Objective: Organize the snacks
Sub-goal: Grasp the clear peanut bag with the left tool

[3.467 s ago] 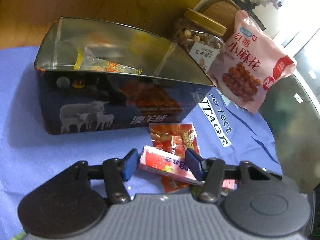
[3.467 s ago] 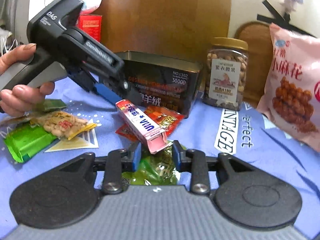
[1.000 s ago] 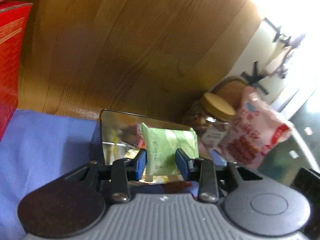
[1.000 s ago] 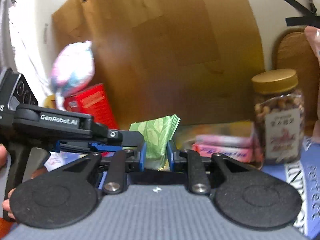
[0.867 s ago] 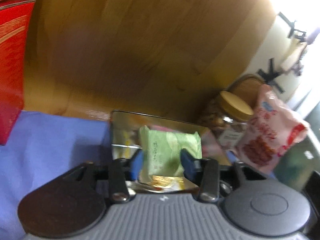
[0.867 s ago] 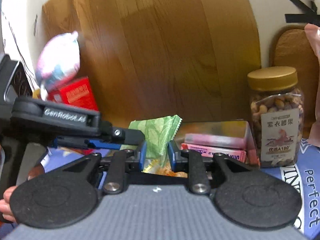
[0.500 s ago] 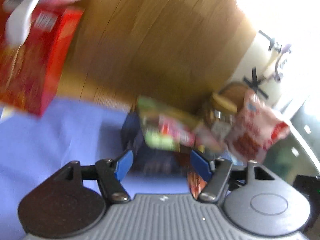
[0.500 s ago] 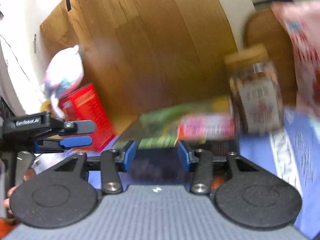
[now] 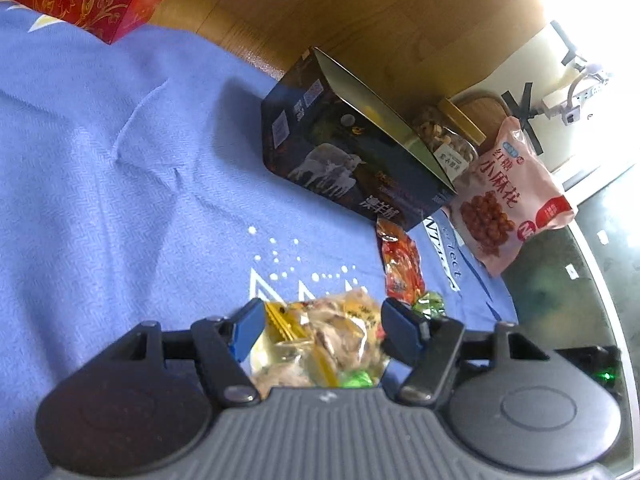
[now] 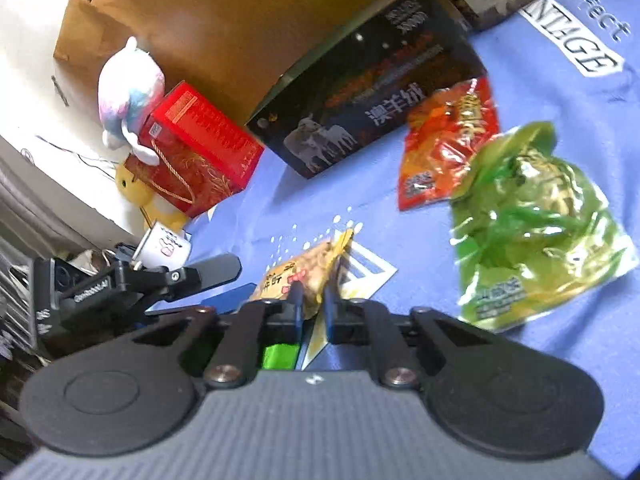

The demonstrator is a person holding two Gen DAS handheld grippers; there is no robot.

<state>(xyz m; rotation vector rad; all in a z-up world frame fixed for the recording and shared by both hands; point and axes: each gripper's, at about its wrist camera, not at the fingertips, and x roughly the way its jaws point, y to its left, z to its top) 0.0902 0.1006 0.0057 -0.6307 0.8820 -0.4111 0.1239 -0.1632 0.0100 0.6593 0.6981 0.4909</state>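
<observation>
The yellow nut packet (image 10: 308,276) lies on the blue cloth (image 9: 120,160) of the table, right between the jaws of both grippers. Its long axis runs away from the right gripper (image 10: 310,306), whose jaws are closing on its near corner. The left gripper (image 9: 320,330) straddles the same packet (image 9: 320,336) with jaws about half open, pads clear of it. Both point downward at a slant. The open tin (image 9: 352,160) sits well beyond the jaws, ahead and up-right.
</observation>
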